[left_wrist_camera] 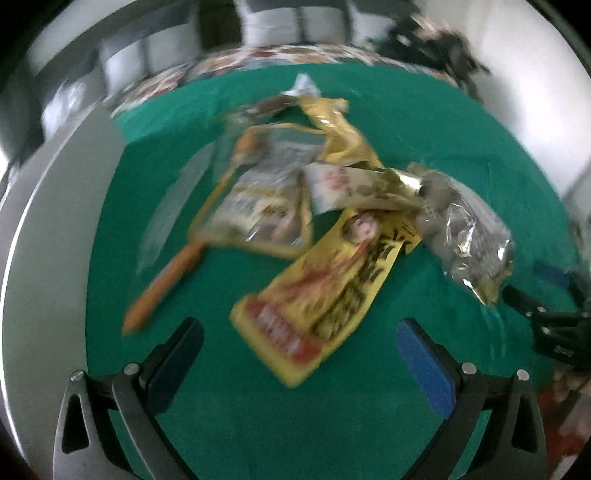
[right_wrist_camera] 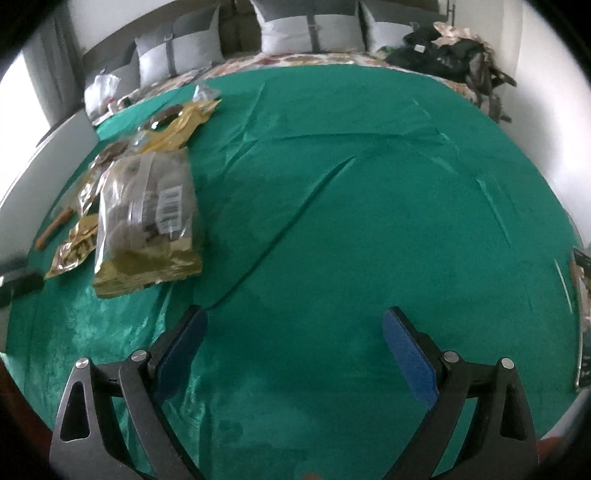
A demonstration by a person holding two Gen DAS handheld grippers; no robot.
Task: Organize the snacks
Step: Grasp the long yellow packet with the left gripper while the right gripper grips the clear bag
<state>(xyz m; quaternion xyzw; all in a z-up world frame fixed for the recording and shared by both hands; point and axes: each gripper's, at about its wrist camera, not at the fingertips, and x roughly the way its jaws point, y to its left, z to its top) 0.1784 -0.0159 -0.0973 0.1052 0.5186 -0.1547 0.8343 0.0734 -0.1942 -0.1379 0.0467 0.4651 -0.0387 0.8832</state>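
Note:
Several snack packets lie in a heap on a green cloth (left_wrist_camera: 424,110). In the left wrist view, a yellow packet with red print (left_wrist_camera: 321,295) lies nearest, an orange stick snack (left_wrist_camera: 166,288) to its left, a clear orange-edged packet (left_wrist_camera: 262,206) behind, a white packet (left_wrist_camera: 347,184), a crumpled yellow wrapper (left_wrist_camera: 336,129) and a clear bag of round brown snacks (left_wrist_camera: 465,236) to the right. My left gripper (left_wrist_camera: 299,332) is open and empty, just short of the yellow packet. My right gripper (right_wrist_camera: 291,317) is open and empty over bare cloth; the clear bag (right_wrist_camera: 147,221) lies to its far left.
The green cloth (right_wrist_camera: 369,184) covers a bed with grey pillows (right_wrist_camera: 306,26) at the head and dark clothes (right_wrist_camera: 454,51) at the far right. A white bed edge (left_wrist_camera: 48,258) runs along the left. The right gripper's black body (left_wrist_camera: 554,325) shows at the right of the left wrist view.

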